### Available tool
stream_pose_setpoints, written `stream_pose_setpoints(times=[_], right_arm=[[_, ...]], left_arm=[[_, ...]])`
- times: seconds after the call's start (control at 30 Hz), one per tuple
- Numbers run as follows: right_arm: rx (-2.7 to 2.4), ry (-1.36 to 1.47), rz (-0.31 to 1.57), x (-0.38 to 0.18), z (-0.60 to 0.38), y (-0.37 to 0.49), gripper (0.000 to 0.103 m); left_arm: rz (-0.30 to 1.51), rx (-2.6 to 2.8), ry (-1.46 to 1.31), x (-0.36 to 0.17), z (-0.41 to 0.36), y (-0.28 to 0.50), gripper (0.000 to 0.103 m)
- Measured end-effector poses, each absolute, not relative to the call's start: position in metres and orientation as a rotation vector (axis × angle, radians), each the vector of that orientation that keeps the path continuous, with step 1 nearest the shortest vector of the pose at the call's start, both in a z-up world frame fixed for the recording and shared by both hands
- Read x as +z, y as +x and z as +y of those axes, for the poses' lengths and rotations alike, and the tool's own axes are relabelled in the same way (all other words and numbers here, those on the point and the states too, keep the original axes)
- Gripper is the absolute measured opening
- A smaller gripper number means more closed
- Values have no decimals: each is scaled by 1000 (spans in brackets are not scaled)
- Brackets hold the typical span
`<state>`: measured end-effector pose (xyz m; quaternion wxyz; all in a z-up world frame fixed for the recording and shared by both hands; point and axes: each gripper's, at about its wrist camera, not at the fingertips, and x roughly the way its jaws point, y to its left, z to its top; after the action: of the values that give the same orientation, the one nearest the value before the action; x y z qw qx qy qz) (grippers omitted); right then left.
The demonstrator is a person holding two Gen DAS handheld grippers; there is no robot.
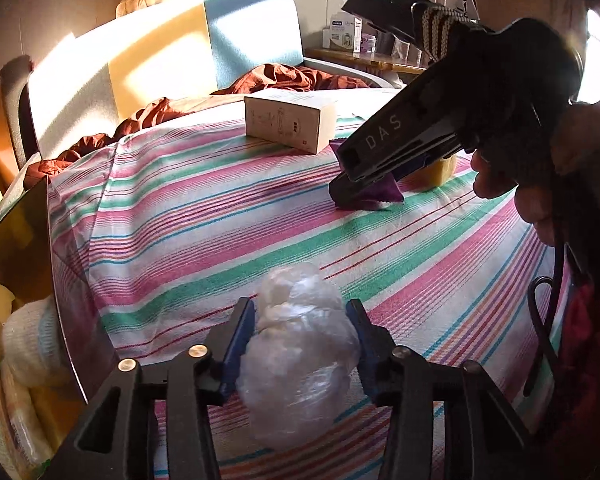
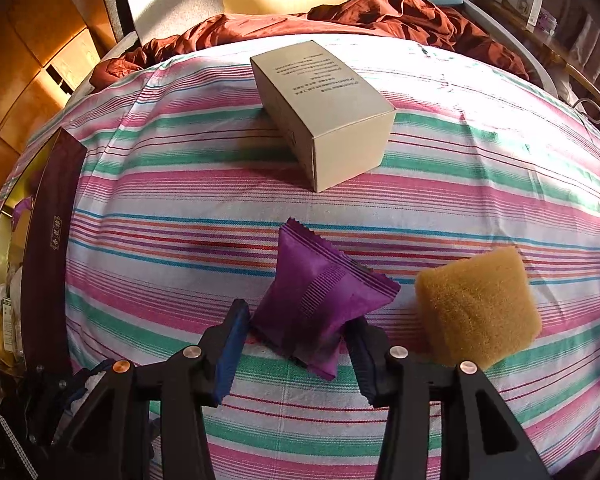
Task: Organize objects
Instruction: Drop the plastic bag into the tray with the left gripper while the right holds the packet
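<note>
Left wrist view: your left hand-held gripper (image 1: pixel 300 336) is pinched on a crumpled clear plastic bag (image 1: pixel 298 354); your right hand-held gripper (image 2: pixel 298 328) is clamped on the purple sachet (image 2: pixel 320 300), nearer you than the cardboard box (image 2: pixel 328 116), sponge (image 2: pixel 478 306) just beside it. You're at pickup; next, I'd judge, lift both clear and carry them to the dark tray (image 2: pixel 48 240) left of the box.

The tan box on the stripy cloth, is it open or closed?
Closed. The tan box lies on its side on the striped cloth, and every face the two views show is flat, with no flap sticking out.
</note>
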<state>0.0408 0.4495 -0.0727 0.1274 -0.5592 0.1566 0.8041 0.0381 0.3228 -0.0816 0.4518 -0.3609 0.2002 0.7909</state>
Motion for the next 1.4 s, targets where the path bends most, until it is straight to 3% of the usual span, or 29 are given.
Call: stream_pose_setpoints(times=[0.37,0.93,1.4], right_arm=[[2355,-1623,302,-73,439,39,45],[2358,-1618,228,-78,424,33,46],[2361,-1607,183,-79,420,34,46]], left_arm=[[450,2015,-926,-75,306,44,34],[395,2185,-815,-12,264,51,34],[291,2311,-845,8,213,25,34]])
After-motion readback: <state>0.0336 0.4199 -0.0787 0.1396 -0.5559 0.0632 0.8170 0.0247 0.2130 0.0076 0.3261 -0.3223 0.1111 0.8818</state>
